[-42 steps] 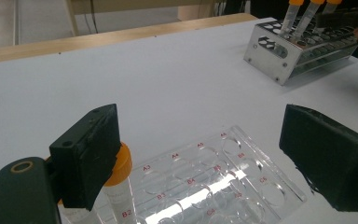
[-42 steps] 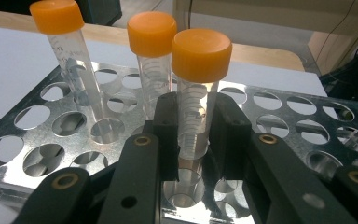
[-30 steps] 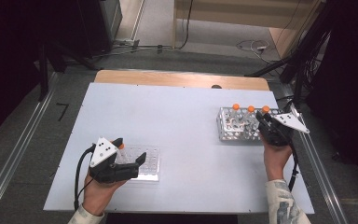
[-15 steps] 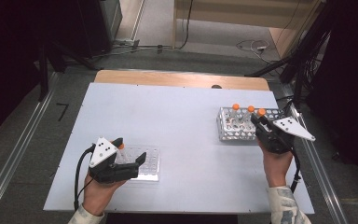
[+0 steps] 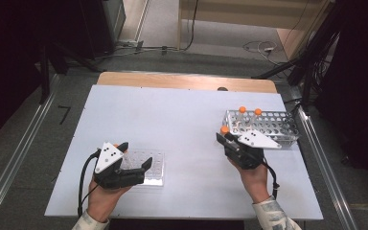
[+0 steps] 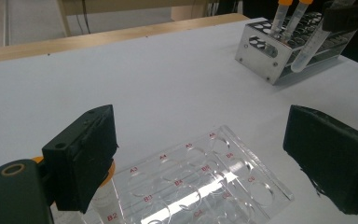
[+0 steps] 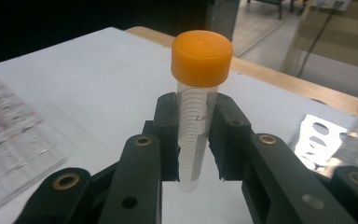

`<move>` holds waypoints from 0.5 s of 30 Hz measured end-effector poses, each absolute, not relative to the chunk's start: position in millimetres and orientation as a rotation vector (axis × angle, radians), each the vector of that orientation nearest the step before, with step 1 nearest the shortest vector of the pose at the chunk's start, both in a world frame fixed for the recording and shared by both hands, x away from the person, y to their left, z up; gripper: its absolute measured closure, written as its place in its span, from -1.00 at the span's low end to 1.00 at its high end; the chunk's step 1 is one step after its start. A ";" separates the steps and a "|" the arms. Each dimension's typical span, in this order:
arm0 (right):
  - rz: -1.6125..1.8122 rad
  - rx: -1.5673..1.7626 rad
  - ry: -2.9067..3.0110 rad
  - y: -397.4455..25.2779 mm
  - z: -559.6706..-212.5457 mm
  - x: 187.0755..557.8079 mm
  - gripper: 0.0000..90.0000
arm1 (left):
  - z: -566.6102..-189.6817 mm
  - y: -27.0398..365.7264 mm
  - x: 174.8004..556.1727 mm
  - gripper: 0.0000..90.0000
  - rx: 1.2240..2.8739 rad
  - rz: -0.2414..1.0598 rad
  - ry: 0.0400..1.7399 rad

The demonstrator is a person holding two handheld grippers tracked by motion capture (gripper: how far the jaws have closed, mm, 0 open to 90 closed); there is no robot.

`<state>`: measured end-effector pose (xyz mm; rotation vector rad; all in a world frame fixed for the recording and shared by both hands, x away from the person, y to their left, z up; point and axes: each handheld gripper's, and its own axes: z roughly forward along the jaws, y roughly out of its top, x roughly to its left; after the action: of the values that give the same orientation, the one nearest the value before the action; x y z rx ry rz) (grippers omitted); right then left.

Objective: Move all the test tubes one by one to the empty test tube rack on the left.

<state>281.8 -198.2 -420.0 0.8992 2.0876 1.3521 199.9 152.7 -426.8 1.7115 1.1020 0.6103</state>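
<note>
A clear tube with an orange cap (image 7: pixel 198 116) stands upright between the jaws of my right gripper (image 7: pixel 196 135), which is shut on it. From above, that gripper (image 5: pixel 224 136) holds the tube (image 5: pixel 225 130) just left of the metal rack (image 5: pixel 273 128), off the table. Two more orange-capped tubes (image 5: pixel 242 111) stand in the rack's left end. My left gripper (image 5: pixel 143 171) is open, its jaws straddling a clear well plate (image 5: pixel 154 165). In the left gripper view the plate (image 6: pixel 200 182) lies between the jaws of the left gripper (image 6: pixel 205 158), with a small orange piece (image 6: pixel 108 169) behind the left jaw.
The white table (image 5: pixel 172 120) has a wooden strip (image 5: pixel 182 80) along its far edge. Metal rails run down both sides of it. The rack (image 6: pixel 279 56) stands far right in the left gripper view, with the held tube (image 6: pixel 307 51) beside it.
My right gripper has drawn the third tube away from the rack, moving left and toward the near edge. The left gripper and the plate have stayed put.
</note>
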 end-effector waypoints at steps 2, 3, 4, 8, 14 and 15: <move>1.360 0.880 2.118 -190.1 -422.4 277.2 0.59 | -426.9 151.8 199.8 -0.77 1.711 0.614 1.100; 1.359 0.857 2.134 -186.5 -423.4 275.3 0.59 | -426.9 151.6 199.7 -0.77 1.711 0.615 1.100; 1.362 0.849 2.147 -182.3 -424.3 272.9 0.59 | -426.9 151.2 199.7 -0.77 1.709 0.617 1.102; 1.362 0.794 2.198 -168.5 -428.1 265.9 0.59 | -427.7 148.3 199.9 -0.77 1.717 0.621 1.092; 1.355 0.744 2.257 -153.8 -433.4 258.4 0.59 | -429.7 139.9 200.2 -0.77 1.721 0.608 1.082; 1.350 0.738 2.266 -151.5 -434.1 256.7 0.59 | -429.7 138.5 200.2 -0.77 1.722 0.605 1.075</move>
<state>256.7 -151.5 -434.1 0.7378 2.2665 1.3496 200.2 138.5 -429.7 1.7216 1.0753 0.6053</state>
